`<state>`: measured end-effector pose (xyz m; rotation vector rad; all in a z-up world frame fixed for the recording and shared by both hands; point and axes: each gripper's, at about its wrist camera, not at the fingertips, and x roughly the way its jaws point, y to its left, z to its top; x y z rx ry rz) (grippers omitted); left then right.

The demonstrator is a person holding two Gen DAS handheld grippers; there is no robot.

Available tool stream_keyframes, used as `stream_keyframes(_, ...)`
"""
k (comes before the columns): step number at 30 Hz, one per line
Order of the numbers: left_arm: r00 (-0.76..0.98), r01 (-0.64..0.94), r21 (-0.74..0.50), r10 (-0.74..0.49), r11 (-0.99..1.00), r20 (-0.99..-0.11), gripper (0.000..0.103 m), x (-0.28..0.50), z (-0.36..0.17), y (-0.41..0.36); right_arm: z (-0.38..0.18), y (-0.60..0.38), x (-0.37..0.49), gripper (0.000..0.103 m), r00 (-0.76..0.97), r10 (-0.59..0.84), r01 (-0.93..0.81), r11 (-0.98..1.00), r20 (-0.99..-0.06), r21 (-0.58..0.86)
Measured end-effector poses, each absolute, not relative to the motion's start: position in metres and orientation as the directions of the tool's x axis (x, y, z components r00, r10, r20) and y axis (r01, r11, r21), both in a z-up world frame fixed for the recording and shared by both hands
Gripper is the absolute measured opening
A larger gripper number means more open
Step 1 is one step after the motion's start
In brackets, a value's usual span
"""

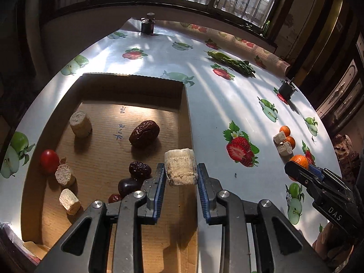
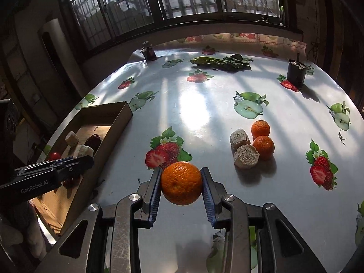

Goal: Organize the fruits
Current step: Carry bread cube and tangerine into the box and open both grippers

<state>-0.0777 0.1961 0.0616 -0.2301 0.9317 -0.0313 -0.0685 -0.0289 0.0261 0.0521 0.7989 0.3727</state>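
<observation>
Your left tool [image 1: 180, 170] is clamped on a pale fibrous cylinder [image 1: 180, 166], above the right rim of the brown cardboard tray [image 1: 136, 79]. Right tool [image 2: 181, 183] pinches a round orange mandarin [image 2: 181, 183] over the bench [image 2: 204, 95]; tray lies to its left, nearer your left hand.

I count three oranges: one [image 2: 181, 183] between my right jaws, two [image 2: 260, 129] [image 2: 264, 147] on the table. Pale corn-cob pieces total six: one [image 1: 180, 169] between my left jaws, three [image 1: 80, 124] [image 1: 64, 174] [image 1: 69, 201] in the cardboard box [image 1: 136, 80], two [image 2: 238, 138] [image 2: 246, 156] beside the oranges. The box holds one red tomato [image 1: 49, 161] and four dark dates [image 1: 144, 133] [image 1: 140, 169] [image 1: 127, 186] [image 1: 114, 198]. Green vegetable bundle [image 2: 218, 62]: one. Dark weights on the cloth: two [image 2: 149, 53] [image 2: 295, 71].
</observation>
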Motion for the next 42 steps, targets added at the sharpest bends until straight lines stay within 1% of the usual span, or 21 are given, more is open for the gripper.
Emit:
stream_keyframes(5, 0.601, -0.189, -0.190, -0.040, 0.963, -0.798, 0.027, -0.099, 0.058, 0.255, 0.034, 0.025, -0.079, 0.036, 0.586, 0.437, -0.419, 0.884, -0.682, 0.206)
stream_keyframes(10, 0.589, -0.237, -0.159, 0.012, 0.958, -0.808, 0.027, -0.121, 0.053, 0.285, 0.030, 0.084, -0.090, 0.036, 0.505, 0.519, -0.535, 0.815, -0.690, 0.222)
stream_keyframes(14, 0.555, -0.254, -0.142, 0.024, 0.957, -0.831, 0.027, -0.130, 0.042, 0.300, 0.015, 0.129, -0.100, 0.036, 0.438, 0.537, -0.615, 0.764, -0.721, 0.196)
stream_keyframes(17, 0.550, -0.244, -0.158, 0.002, 0.957, -0.835, 0.027, -0.134, 0.038, 0.304, 0.000, 0.153, -0.105, 0.037, 0.390, 0.529, -0.647, 0.740, -0.754, 0.184)
stream_keyframes(19, 0.551, -0.234, -0.155, 0.000, 0.960, -0.835, 0.027, -0.134, 0.038, 0.303, -0.009, 0.163, -0.107, 0.037, 0.369, 0.518, -0.660, 0.731, -0.772, 0.174)
stream_keyframes(24, 0.557, -0.209, -0.199, -0.051, 0.957, -0.829, 0.027, -0.116, 0.036, 0.303, -0.026, 0.180, -0.102, 0.037, 0.357, 0.458, -0.671, 0.732, -0.814, 0.118)
stream_keyframes(28, 0.542, -0.199, -0.184, -0.048, 0.963, -0.839, 0.028, -0.090, 0.035, 0.296, -0.028, 0.181, -0.084, 0.037, 0.381, 0.427, -0.644, 0.759, -0.820, 0.096)
stream_keyframes(30, 0.536, -0.206, -0.159, -0.025, 0.966, -0.844, 0.028, -0.079, 0.035, 0.292, -0.027, 0.181, -0.076, 0.037, 0.402, 0.408, -0.627, 0.775, -0.820, 0.079)
stream_keyframes(31, 0.534, -0.204, -0.167, -0.033, 0.965, -0.845, 0.028, -0.073, 0.035, 0.292, -0.027, 0.181, -0.071, 0.037, 0.415, 0.399, -0.616, 0.784, -0.818, 0.070)
stream_keyframes(36, 0.534, -0.215, -0.157, -0.019, 0.964, -0.845, 0.028, -0.055, 0.035, 0.290, -0.025, 0.179, -0.071, 0.037, 0.407, 0.413, -0.618, 0.782, -0.815, 0.087)
stream_keyframes(37, 0.534, -0.218, -0.156, -0.016, 0.963, -0.845, 0.028, -0.054, 0.035, 0.290, -0.026, 0.180, -0.072, 0.038, 0.409, 0.413, -0.621, 0.779, -0.814, 0.084)
stream_keyframes(40, 0.539, -0.226, -0.183, -0.034, 0.957, -0.841, 0.037, -0.057, 0.037, 0.293, -0.026, 0.179, -0.075, 0.038, 0.410, 0.421, -0.622, 0.778, -0.809, 0.089)
stream_keyframes(42, 0.555, -0.234, -0.193, -0.032, 0.953, -0.831, 0.038, -0.062, 0.042, 0.294, -0.023, 0.177, -0.076, 0.038, 0.412, 0.436, -0.620, 0.777, -0.800, 0.104)
